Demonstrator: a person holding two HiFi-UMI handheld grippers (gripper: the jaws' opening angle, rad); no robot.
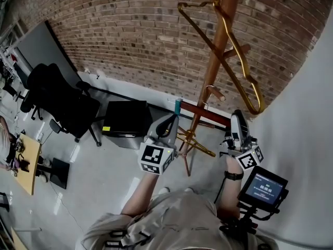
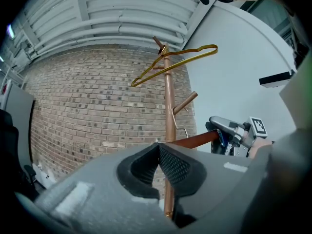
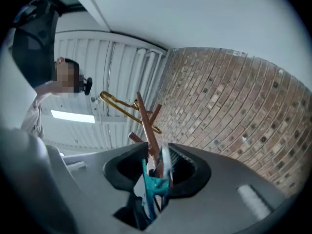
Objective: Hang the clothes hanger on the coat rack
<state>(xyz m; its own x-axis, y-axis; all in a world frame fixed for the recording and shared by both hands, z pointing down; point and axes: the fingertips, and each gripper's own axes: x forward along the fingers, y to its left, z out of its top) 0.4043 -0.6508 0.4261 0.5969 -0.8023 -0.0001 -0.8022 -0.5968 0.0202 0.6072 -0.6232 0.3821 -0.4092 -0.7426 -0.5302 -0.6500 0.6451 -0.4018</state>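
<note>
1. Head view: a wooden coat rack (image 1: 209, 72) stands in front of a brick wall (image 1: 119, 30). A gold hanger (image 1: 255, 107) hangs tilted from a peg near the top of the rack, with its wire crossing the pole. Lower down, a brown hanger (image 1: 205, 112) lies roughly level across the front of the pole, and its small metal hook stands up beside the pole (whether it touches the pole cannot be told). The right gripper (image 1: 237, 120) is at one end of the brown hanger. A teal clip (image 1: 178, 107) sits at the other end, just beside the left gripper (image 1: 167, 124). A black office chair (image 1: 57, 100) stands well to the left, and a small lit screen (image 1: 263, 186) sits near the person's right wrist.

2. Left gripper view: the jaws of the left gripper (image 2: 158, 152) are together at the tips with nothing between them. Beyond them rises the coat rack (image 2: 168, 106), with the gold hanger (image 2: 180, 61) on its top peg. The brown hanger (image 2: 197, 140) runs from the right gripper (image 2: 226, 130) towards the pole and passes behind the left jaws.

3. Right gripper view: the jaws of the right gripper (image 3: 156, 162) are clamped on the end of the brown hanger (image 3: 157, 165), with a teal clip (image 3: 151, 186) between them. The coat rack (image 3: 145, 116) and gold hanger (image 3: 122, 104) stand beyond.
</note>
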